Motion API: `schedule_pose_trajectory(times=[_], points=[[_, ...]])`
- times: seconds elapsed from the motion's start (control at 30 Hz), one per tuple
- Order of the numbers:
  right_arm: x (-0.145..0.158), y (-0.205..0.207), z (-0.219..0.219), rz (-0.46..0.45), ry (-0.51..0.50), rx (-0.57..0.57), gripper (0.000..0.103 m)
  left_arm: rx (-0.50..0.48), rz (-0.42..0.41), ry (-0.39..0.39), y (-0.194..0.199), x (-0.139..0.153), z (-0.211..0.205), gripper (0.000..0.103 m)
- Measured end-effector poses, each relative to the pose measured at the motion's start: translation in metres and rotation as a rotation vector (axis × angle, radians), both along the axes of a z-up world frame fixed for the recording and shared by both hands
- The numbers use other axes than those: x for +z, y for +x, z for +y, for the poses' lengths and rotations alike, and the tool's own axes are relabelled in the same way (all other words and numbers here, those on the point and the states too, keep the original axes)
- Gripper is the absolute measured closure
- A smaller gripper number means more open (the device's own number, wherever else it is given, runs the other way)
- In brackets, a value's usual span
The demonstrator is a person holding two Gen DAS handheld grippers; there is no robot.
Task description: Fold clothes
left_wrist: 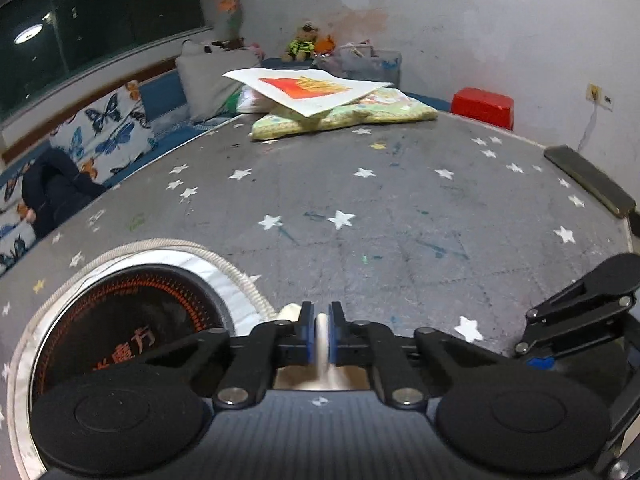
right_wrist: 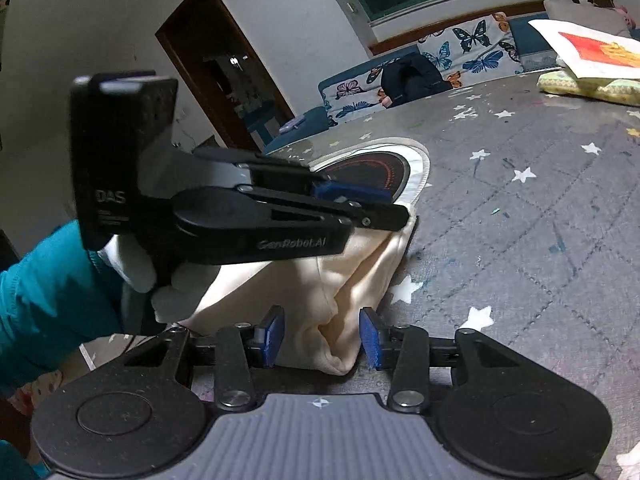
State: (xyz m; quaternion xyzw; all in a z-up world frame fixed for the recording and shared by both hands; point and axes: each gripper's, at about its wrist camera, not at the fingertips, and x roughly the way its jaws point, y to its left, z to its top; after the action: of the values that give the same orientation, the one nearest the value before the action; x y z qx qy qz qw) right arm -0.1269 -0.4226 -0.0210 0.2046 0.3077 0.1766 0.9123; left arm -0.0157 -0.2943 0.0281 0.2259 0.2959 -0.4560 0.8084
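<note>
Grey star-printed bedding [left_wrist: 400, 200] carries the cream garment [right_wrist: 304, 288], bunched at its near edge. Left gripper [left_wrist: 322, 332] pinches a fold of it between blue pads; right gripper [right_wrist: 322, 336] hangs spread wide around another cream fold, not clamped.

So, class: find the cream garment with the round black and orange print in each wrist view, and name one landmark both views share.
Left wrist view: the cream garment lies at lower left, its edge pinched in the left gripper.
Right wrist view: the cream garment is bunched at centre, its print behind the left gripper, a fold lying between the open fingers of the right gripper.
Shared landmark: the butterfly cushion.
</note>
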Motion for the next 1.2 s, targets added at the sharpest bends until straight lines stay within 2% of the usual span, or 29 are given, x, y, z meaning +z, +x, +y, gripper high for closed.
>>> schedule_pose_trajectory(times=[0.27, 0.43, 0.67, 0.8, 0.83, 0.9, 0.93, 0.97, 1.07, 1.2], points=[[0.000, 0.008, -0.004, -0.012, 0.042, -0.001, 0.058, 0.084, 0.116, -0.221, 0.027, 0.022, 0.042, 0.099], [-0.004, 0.022, -0.015, -0.003, 0.158, -0.007, 0.058, 0.094, 0.182, -0.338, 0.036, 0.026, 0.060, 0.099], [-0.024, 0.042, -0.038, 0.049, 0.374, -0.048, 0.053, 0.078, 0.232, -0.443, 0.043, 0.027, 0.075, 0.099], [-0.035, 0.054, -0.036, 0.068, 0.424, -0.041, 0.052, 0.072, 0.253, -0.473, 0.045, 0.025, 0.080, 0.099], [-0.038, 0.057, -0.035, 0.070, 0.435, -0.036, 0.055, 0.072, 0.255, -0.474, 0.045, 0.024, 0.080, 0.099], [-0.040, 0.060, -0.033, 0.068, 0.454, -0.037, 0.073, 0.076, 0.253, -0.468, 0.045, 0.023, 0.079, 0.098], [-0.040, 0.060, -0.033, 0.066, 0.458, -0.049, 0.087, 0.080, 0.250, -0.463, 0.045, 0.024, 0.079, 0.097], [-0.038, 0.058, -0.032, 0.060, 0.447, -0.065, 0.091, 0.084, 0.242, -0.457, 0.044, 0.024, 0.080, 0.096], [-0.032, 0.050, -0.027, 0.051, 0.345, -0.115, 0.092, 0.099, 0.183, -0.425, 0.040, 0.026, 0.079, 0.084], [-0.026, 0.043, -0.016, 0.061, 0.162, -0.177, 0.088, 0.116, 0.108, -0.376, 0.028, 0.027, 0.086, 0.083]])
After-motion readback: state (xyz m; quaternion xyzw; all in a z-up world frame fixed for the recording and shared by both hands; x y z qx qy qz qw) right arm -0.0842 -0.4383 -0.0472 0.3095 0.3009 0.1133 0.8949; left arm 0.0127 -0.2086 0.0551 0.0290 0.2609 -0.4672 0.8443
